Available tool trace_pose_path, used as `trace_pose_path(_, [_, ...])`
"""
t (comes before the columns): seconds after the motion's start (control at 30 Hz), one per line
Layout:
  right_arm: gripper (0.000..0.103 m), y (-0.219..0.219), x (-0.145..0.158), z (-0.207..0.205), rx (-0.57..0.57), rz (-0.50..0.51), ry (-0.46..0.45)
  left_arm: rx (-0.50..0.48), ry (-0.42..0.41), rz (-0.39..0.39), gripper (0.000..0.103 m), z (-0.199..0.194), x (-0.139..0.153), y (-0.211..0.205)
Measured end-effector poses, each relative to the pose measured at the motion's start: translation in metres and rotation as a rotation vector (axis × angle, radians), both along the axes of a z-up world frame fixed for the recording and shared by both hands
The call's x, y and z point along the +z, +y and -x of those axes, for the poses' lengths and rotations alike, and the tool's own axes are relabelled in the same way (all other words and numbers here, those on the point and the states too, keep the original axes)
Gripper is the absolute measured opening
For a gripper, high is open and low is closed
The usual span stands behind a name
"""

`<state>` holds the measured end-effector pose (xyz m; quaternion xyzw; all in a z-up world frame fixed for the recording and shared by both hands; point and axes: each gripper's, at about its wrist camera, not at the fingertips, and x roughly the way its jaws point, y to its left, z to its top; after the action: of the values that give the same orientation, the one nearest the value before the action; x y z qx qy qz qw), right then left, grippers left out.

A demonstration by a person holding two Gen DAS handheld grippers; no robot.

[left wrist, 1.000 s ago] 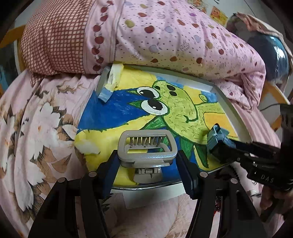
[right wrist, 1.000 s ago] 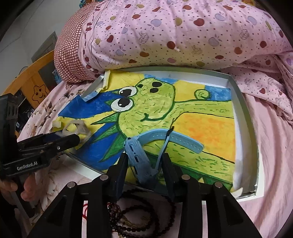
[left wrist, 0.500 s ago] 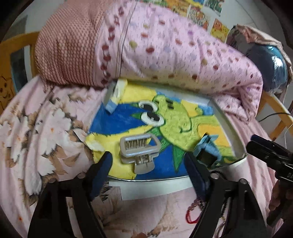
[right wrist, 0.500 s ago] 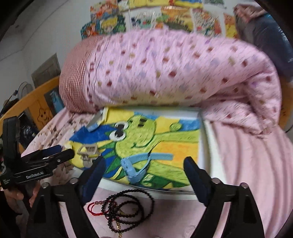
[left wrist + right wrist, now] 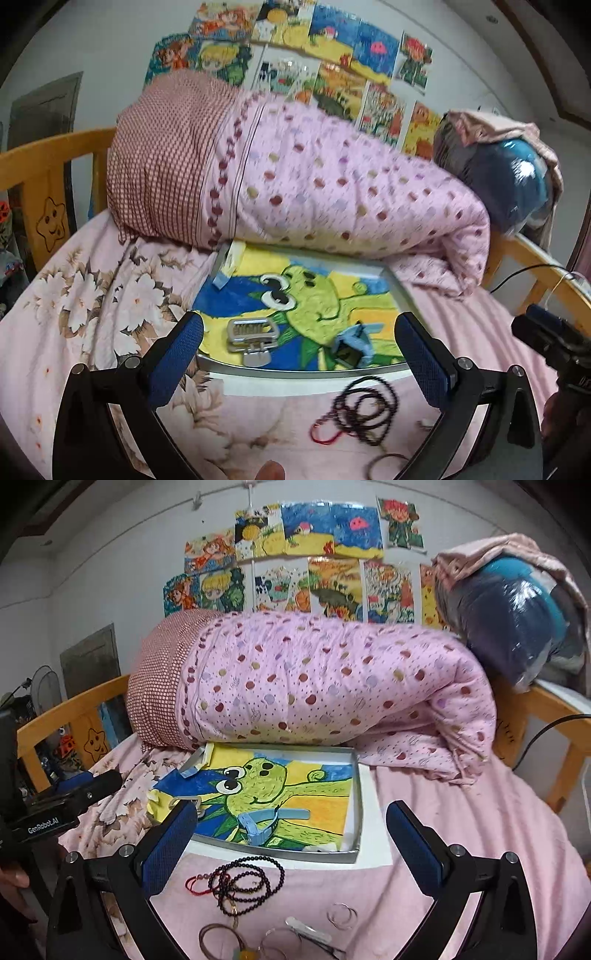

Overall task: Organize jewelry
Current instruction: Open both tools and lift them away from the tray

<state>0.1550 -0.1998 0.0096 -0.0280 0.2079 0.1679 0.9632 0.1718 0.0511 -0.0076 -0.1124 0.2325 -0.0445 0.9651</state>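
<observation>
Left wrist view: both grippers' jaws opening wide, empty, hair clip (image 5: 251, 339) in tray (image 5: 295, 369).

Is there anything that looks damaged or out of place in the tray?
Yes. The tray's drawing liner is torn and peeling at its far left corner. The hair clip and blue watch lie loose inside.
</observation>
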Motion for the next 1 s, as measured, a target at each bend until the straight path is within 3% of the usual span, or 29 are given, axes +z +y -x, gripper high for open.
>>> trace_pose_path(0.17, [0.103, -0.012, 0.009, 0.031, 0.009, -0.004, -0.048, -0.034, -0.049, -0.039, 0.101, 0.034, 0.013, -0.02])
trace_pose_path(0.33, [0.103, -0.024, 0.014, 0.055, 0.026, 0.001, -0.08, -0.078, -0.055, -0.105, 0.101, 0.065, 0.013, -0.042])
trace_pose_path(0.47, [0.103, -0.038, 0.013, 0.071, 0.025, -0.01, -0.086, -0.112, -0.02, -0.109, 0.101, 0.082, 0.006, -0.053])
trace_pose_path(0.83, [0.103, -0.067, -0.009, 0.1, 0.005, -0.046, -0.024, -0.137, 0.023, -0.135, 0.101, 0.113, -0.003, -0.074])
trace_pose_path(1.0, [0.103, -0.072, -0.024, 0.107, 0.001, -0.049, 0.034, -0.177, 0.102, -0.133, 0.101, 0.118, -0.015, -0.082])
